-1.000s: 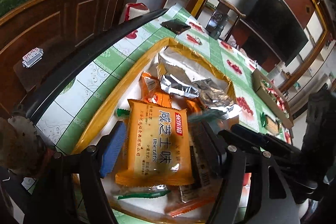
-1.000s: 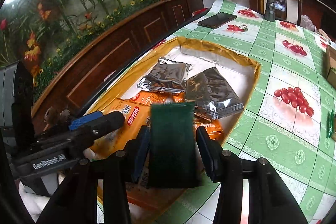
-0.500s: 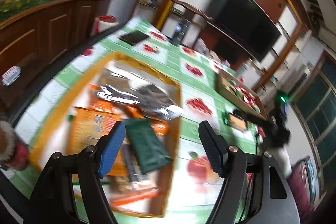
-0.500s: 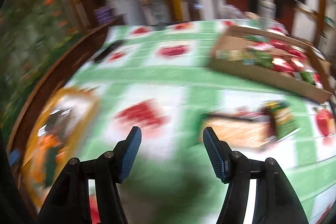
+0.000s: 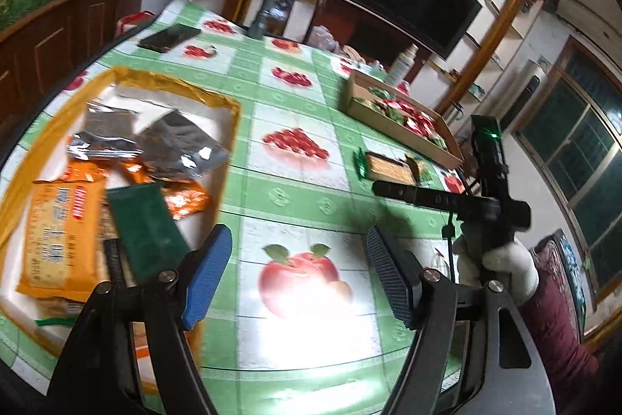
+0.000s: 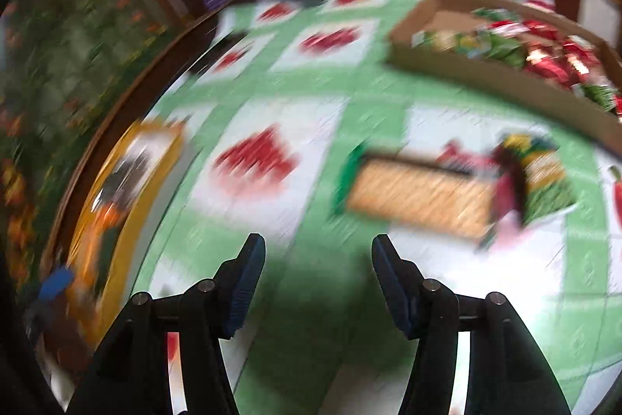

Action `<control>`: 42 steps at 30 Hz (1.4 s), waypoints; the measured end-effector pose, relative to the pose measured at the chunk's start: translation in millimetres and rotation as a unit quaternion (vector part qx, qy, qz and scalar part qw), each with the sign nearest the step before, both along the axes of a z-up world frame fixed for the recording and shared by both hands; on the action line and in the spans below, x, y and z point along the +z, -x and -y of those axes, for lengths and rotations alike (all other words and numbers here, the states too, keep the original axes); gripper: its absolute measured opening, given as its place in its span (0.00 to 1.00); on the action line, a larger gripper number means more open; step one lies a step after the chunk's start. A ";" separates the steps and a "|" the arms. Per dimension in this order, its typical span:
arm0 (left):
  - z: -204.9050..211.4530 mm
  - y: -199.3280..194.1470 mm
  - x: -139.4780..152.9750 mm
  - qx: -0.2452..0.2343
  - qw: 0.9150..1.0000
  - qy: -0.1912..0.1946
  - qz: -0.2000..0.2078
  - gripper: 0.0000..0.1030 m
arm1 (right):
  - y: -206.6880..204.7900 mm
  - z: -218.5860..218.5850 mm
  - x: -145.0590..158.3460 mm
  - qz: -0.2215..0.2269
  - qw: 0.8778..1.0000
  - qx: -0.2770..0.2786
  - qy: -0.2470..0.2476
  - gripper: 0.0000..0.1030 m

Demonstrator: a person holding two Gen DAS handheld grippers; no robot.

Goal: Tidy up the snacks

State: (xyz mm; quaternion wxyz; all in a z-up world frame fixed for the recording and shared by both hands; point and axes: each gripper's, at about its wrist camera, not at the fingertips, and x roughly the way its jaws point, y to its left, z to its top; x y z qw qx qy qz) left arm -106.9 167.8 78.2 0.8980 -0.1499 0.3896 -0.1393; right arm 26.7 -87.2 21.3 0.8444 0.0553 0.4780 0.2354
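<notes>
My right claw (image 6: 317,282), empty with jaws closing, points at the cracker pack (image 6: 418,199) lying crosswise just ahead-right on the bench (image 6: 311,111), nearer than my half-open, empty left claw (image 5: 299,273).

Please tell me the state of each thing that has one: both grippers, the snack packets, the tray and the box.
Left gripper: open, empty.
Right gripper: fingers closing, nothing between them.
Green packet: lying in the yellow tray.
Cracker pack: flat on the tablecloth.
Cardboard box: open, holding snacks.
</notes>
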 end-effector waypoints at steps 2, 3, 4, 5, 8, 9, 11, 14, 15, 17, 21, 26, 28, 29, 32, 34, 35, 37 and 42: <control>8.6 0.6 -1.1 -0.009 1.000 -0.004 -0.002 0.70 | 11.1 -0.3 8.4 0.030 0.999 -0.001 0.015 0.56; 12.0 0.9 -1.4 -0.012 1.000 -0.005 -0.004 0.70 | 11.1 3.3 14.4 0.057 0.998 -0.020 0.036 0.60; 15.8 1.4 -1.9 -0.016 1.000 -0.006 -0.006 0.70 | 7.2 7.1 18.0 0.075 0.995 -0.039 0.053 0.61; 18.4 2.4 -2.2 -0.020 1.000 -0.007 -0.008 0.70 | -1.4 11.7 19.8 0.082 0.993 -0.057 0.061 0.61; 24.5 6.9 -0.4 -0.025 1.000 -0.016 -0.007 0.70 | -36.6 25.1 15.6 0.069 0.992 -0.095 0.053 0.61; 25.4 8.1 0.0 -0.025 0.999 -0.018 -0.007 0.70 | -46.0 29.6 13.3 0.061 0.992 -0.105 0.043 0.61; 25.5 10.4 0.1 -0.024 0.999 -0.022 -0.009 0.70 | -63.8 35.8 5.2 0.040 0.992 -0.118 0.025 0.61; 24.7 12.0 -1.3 -0.021 0.999 -0.026 -0.012 0.70 | -73.1 31.3 -4.7 0.022 0.993 -0.112 0.037 0.61; 23.6 12.6 -1.5 -0.019 0.999 -0.026 -0.012 0.70 | -71.6 27.0 -6.9 0.013 0.994 -0.102 0.040 0.60; 21.7 12.0 -2.6 -0.016 1.000 -0.022 -0.014 0.70 | -65.8 20.9 -11.2 -0.010 0.996 -0.084 0.033 0.60; 23.8 11.6 -4.6 -0.022 0.999 -0.019 -0.017 0.70 | -31.8 8.9 -14.4 -0.038 0.999 -0.037 0.007 0.60; 28.7 15.9 -4.0 -0.035 0.999 -0.020 -0.016 0.70 | 20.3 -1.8 -10.1 -0.048 0.997 0.055 -0.028 0.59; 28.6 16.3 -5.1 -0.035 0.999 -0.020 -0.017 0.70 | 27.5 15.4 -1.1 -0.013 0.999 0.026 -0.016 0.61; 28.6 16.0 -6.4 -0.036 0.999 -0.019 -0.020 0.70 | 26.0 30.6 3.6 0.008 1.000 -0.011 -0.007 0.61; 31.6 15.2 -11.2 -0.038 0.999 -0.017 -0.027 0.70 | 12.8 83.4 11.0 0.031 0.991 -0.128 -0.028 0.63; 34.6 14.0 -13.6 -0.042 0.999 -0.016 -0.032 0.70 | 5.1 110.5 13.3 0.052 0.980 -0.190 -0.026 0.70; 36.5 14.0 -14.2 -0.043 0.998 -0.017 -0.033 0.70 | 0.9 119.1 13.4 0.061 0.976 -0.210 -0.016 0.72; 39.8 13.6 -15.1 -0.047 0.998 -0.020 -0.035 0.70 | -13.3 128.5 10.4 0.067 0.971 -0.230 0.003 0.74; 45.9 12.5 -19.0 -0.052 0.997 -0.030 -0.044 0.70 | -42.4 121.3 -1.1 0.051 0.970 -0.230 0.053 0.73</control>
